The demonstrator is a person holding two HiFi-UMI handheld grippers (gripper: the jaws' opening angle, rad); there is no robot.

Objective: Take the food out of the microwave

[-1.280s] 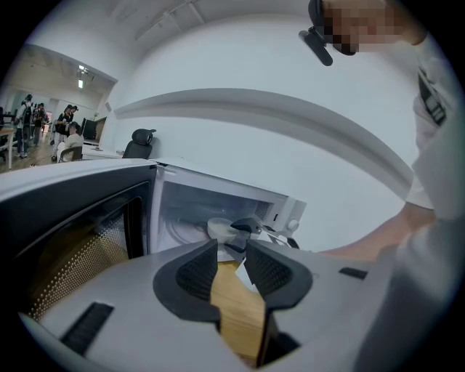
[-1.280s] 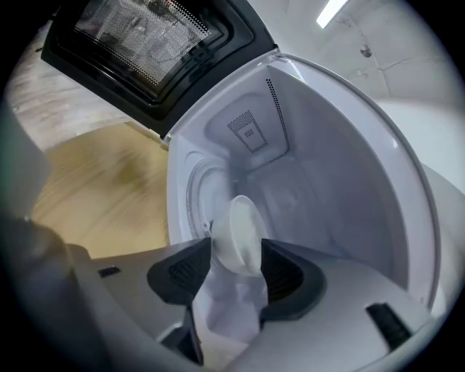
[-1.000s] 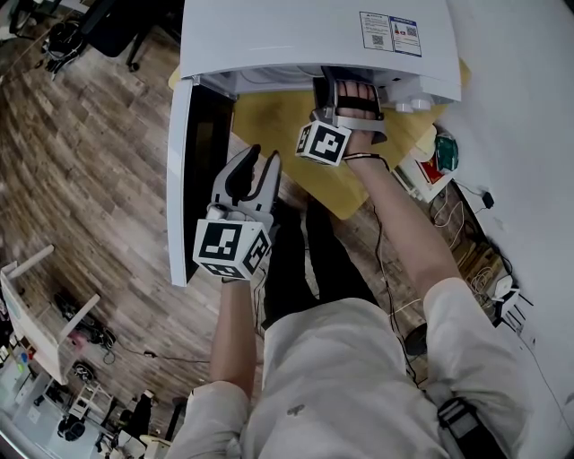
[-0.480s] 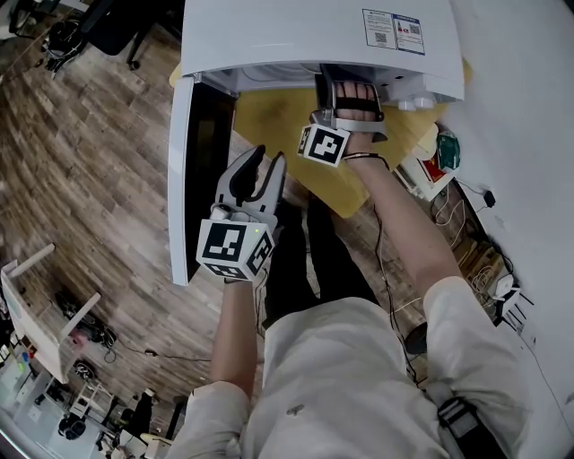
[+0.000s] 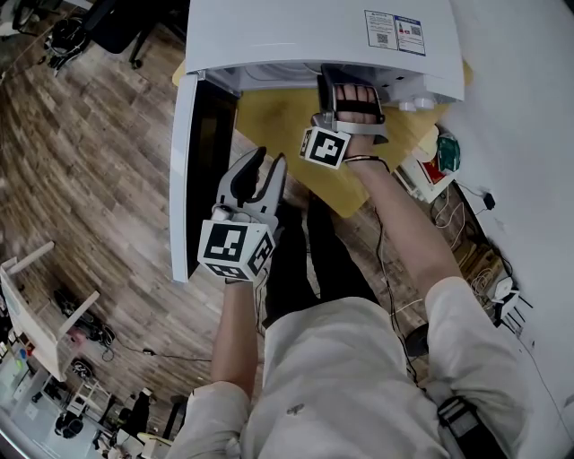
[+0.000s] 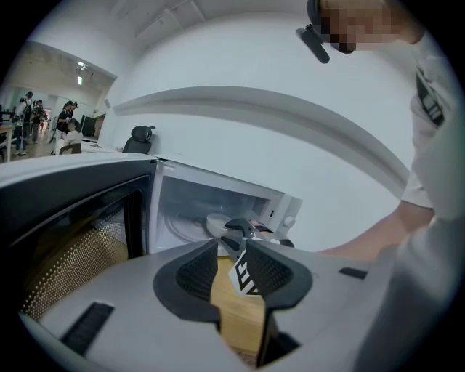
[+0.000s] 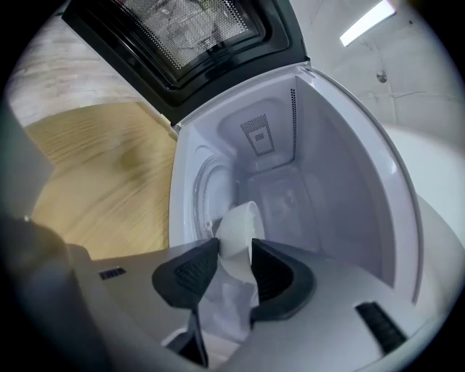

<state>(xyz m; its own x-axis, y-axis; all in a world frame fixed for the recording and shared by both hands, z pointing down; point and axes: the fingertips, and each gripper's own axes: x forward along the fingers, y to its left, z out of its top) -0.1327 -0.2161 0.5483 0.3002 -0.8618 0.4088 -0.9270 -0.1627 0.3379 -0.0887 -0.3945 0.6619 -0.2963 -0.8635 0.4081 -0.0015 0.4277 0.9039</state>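
Left gripper (image 5: 259,163) hovers beside the open microwave door (image 5: 182,179), over the wooden table (image 5: 273,116). Its jaws are slightly apart with nothing between them. Farther in, right gripper (image 7: 234,245) reaches into the microwave (image 5: 305,36). Its jaws have just been closing and the pads touch both sides of the white bowl (image 7: 240,221), which is inside the cavity.

Floor: dark wood planks (image 5: 90,134), filling the left of the head view.
Wall: plain white (image 5: 529,108), along the right.
Worktop: pale yellow wood (image 5: 278,121).
Seating: black office chair (image 5: 112,27), top left on the floor.
Table: white-framed table (image 5: 27,323), lower left.
Cables: loose cables (image 5: 475,260) beside the wall.
Light: lit ceiling strip lamp (image 7: 367,23).
Far room: second black chair (image 6: 138,138); distant people (image 6: 29,112) standing.
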